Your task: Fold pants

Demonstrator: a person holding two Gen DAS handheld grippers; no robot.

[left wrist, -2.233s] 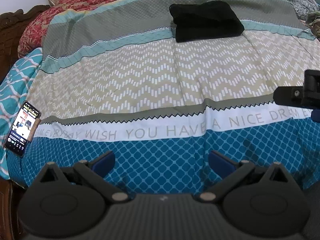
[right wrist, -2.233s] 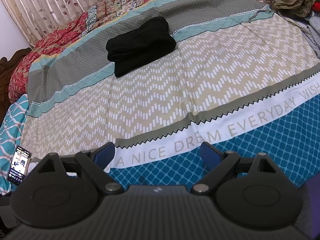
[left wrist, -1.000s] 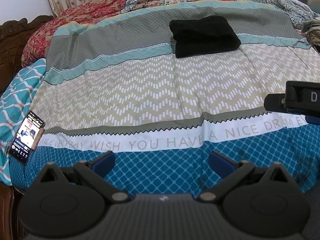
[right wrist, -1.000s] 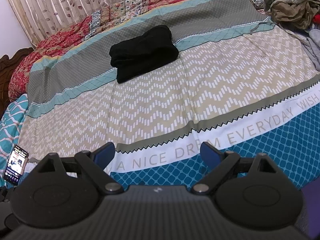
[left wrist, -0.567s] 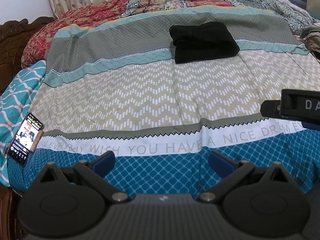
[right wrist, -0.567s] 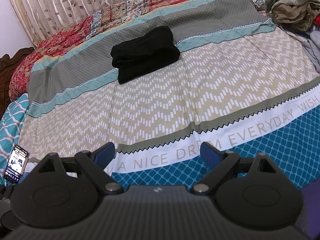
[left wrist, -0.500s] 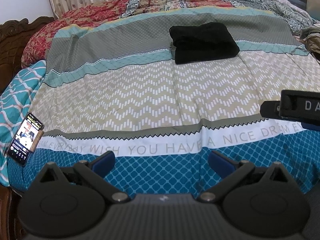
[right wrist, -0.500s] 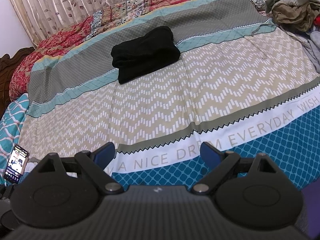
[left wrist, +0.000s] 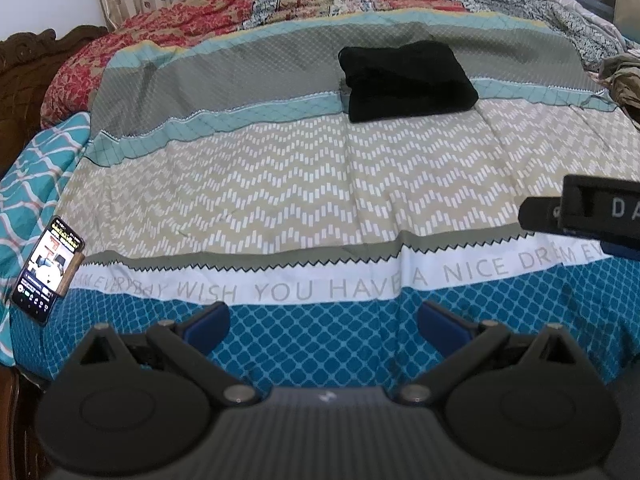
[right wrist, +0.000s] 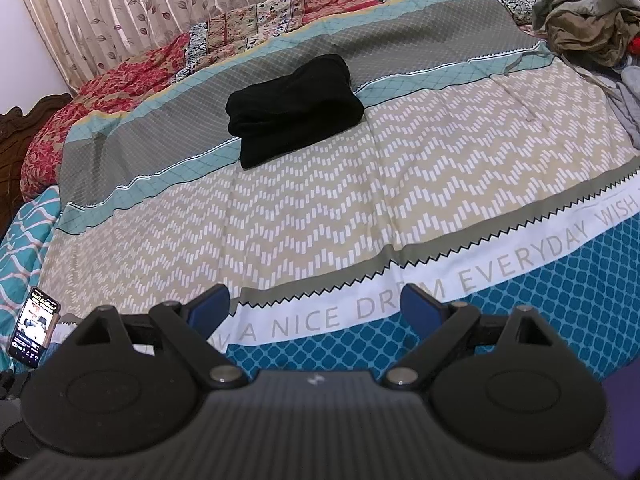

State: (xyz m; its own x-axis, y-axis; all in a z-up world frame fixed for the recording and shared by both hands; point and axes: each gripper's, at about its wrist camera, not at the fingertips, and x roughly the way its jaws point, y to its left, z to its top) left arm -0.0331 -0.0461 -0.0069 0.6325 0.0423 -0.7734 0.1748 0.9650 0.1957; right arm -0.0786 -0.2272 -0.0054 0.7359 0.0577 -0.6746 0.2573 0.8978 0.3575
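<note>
Black pants (left wrist: pixel 406 80) lie folded into a compact bundle on the grey and teal stripes far across the bed; the right wrist view shows the same black pants (right wrist: pixel 294 106) left of centre. My left gripper (left wrist: pixel 323 322) hovers open over the blue patterned edge of the bedspread, nothing between its fingers. My right gripper (right wrist: pixel 314 307) is open too, above the white lettered band, holding nothing. Part of the right gripper's body (left wrist: pixel 584 210) shows at the right edge of the left wrist view. Both grippers are well short of the pants.
A striped bedspread (left wrist: pixel 280 184) covers the bed. A phone (left wrist: pixel 46 264) with a lit screen is propped at the left edge, also seen as the phone (right wrist: pixel 34 326). A heap of olive and grey clothes (right wrist: pixel 588 20) sits at the far right. A dark wooden headboard (left wrist: pixel 28 64) and curtains (right wrist: pixel 120 12) lie beyond.
Both grippers have drawn back and risen slightly, so more of the far bed and curtain shows. The pants have not moved. Both grippers stayed open.
</note>
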